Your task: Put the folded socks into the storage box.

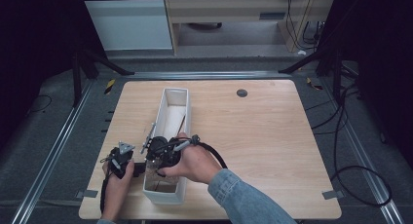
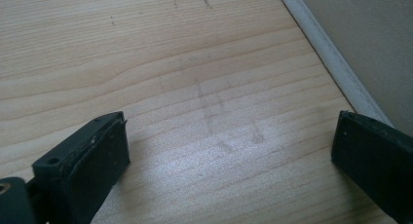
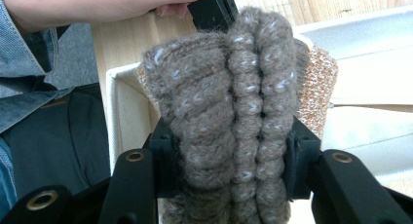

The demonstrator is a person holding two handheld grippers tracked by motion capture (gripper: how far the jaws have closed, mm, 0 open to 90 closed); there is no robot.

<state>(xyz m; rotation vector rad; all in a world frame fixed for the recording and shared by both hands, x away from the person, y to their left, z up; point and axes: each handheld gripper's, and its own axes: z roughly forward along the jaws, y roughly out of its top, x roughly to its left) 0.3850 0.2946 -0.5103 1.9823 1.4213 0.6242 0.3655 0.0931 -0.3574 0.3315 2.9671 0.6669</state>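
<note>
High view: the right tongs (image 1: 163,153) dip into the near end of the white box (image 1: 187,107) on the tabletop (image 1: 263,136).
Left gripper view: the left tongs (image 2: 229,151) gape empty.
Right gripper view: jaws clamp a brown knit roll (image 3: 229,112), perhaps a sock, above the box; whether going in or out, I cannot tell.

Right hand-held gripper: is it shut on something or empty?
Shut on something. The right hand-held gripper has its jaws pressed on both sides of a bunched brown knitted item, held over the white box.
</note>
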